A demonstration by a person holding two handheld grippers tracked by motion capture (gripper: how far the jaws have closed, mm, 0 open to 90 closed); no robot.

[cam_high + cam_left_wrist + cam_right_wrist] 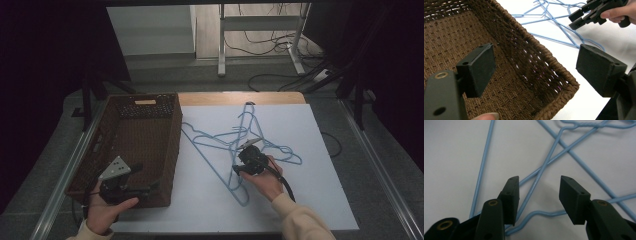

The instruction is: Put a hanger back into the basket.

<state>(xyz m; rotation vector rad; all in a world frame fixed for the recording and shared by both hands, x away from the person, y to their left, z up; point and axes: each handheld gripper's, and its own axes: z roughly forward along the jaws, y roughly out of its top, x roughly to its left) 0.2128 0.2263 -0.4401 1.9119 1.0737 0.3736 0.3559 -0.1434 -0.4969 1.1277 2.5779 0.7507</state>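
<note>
1. The right tongs (539, 195) stand half open over the blue wire hangers (235, 145), a wire between the jaws, ungripped.
2. The left tongs (536, 67) gape wide, empty, astride the wicker basket (150, 150) wall.
3. The hangers lie tangled on the white surface (310, 200); cables trail across the floor beyond.

Basket (131, 145) walls block low passage along white sheet's (310, 200) left edge. Tangled blue hangers (235, 145) clutter sheet centre beside basket. Free room: sheet's right part, near edge right of basket.
</note>
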